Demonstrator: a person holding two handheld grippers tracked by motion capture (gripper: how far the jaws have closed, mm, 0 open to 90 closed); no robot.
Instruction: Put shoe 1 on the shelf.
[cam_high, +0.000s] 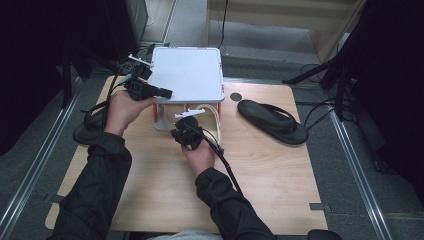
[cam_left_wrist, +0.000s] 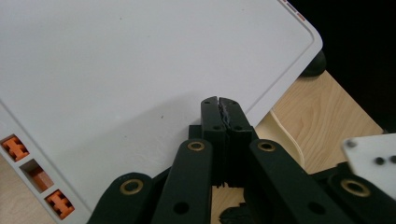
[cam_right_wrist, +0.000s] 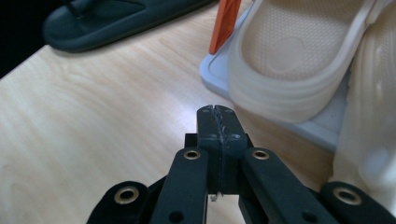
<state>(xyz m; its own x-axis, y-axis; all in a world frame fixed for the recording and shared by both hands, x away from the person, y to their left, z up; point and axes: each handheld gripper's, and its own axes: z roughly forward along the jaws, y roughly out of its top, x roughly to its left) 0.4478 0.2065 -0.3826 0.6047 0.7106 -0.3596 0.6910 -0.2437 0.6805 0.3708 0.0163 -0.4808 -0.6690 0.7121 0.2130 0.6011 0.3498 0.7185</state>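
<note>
**Ana:** Cream rubber sandals, ribbed at the rim, are what the hands are working around. Where do they sit?

**Ben:** On the lower shelf of a small white plastic two-tier rack with orange posts, at the far middle of the light wooden table. In the right gripper view one sandal's rounded end hangs over the shelf's front edge, with a second cream sandal just beside it at the picture's right edge.

**Ana:** And the right gripper?

**Ben:** Its black jaws are pressed together with nothing between them. The tips hover over bare wood just in front of the overhanging sandal, close to it but not touching.

**Ana:** The left gripper?

**Ben:** Jaws also fully together and empty. It points across the rack's flat white top from the rack's left side; I cannot tell whether the tips touch that surface.

**Ana:** Anything else on the table?

**Ben:** A dark grey flip-flop lies to the right of the rack, well apart from it. A second dark flip-flop lies at the left edge, partly under the person's left forearm.
</note>
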